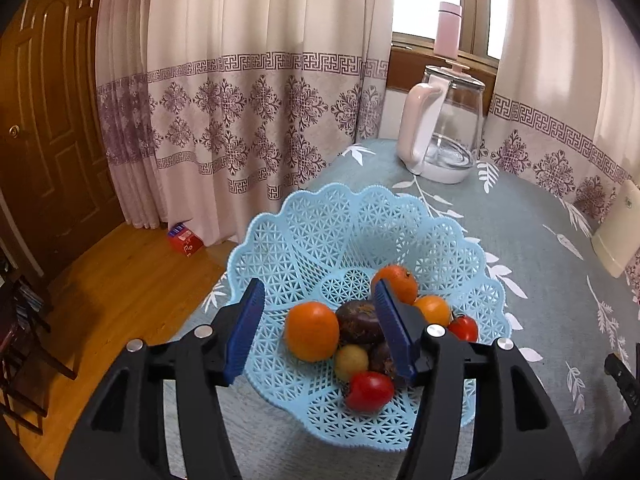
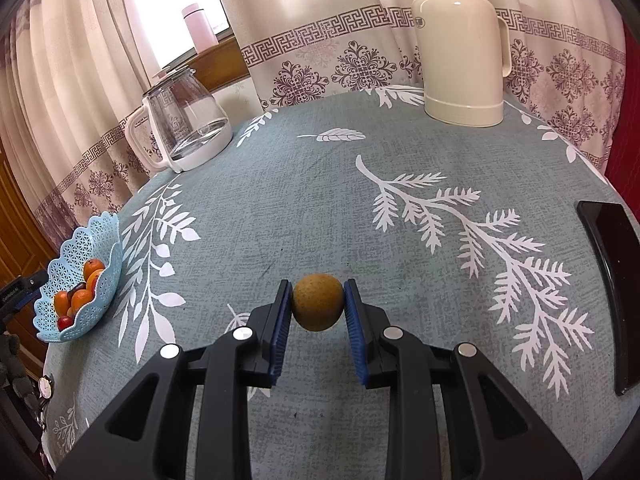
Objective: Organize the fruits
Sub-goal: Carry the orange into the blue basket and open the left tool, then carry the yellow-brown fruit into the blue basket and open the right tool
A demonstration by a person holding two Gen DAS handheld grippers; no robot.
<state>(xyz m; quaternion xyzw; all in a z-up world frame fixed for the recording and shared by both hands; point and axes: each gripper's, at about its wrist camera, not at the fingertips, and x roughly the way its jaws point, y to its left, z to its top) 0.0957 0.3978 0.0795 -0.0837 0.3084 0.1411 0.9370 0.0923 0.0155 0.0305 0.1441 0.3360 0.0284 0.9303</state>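
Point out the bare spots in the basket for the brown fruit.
The basket's far half is bare, toward the kettle. The near side is crowded with oranges and tomatoes. The right gripper holds the brown fruit.

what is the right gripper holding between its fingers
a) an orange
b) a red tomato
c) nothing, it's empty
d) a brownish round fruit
d: in the right wrist view the right gripper is shut on a brownish round fruit, both blue pads touching its sides, while the oranges and tomatoes lie in the blue basket at the table's left edge.
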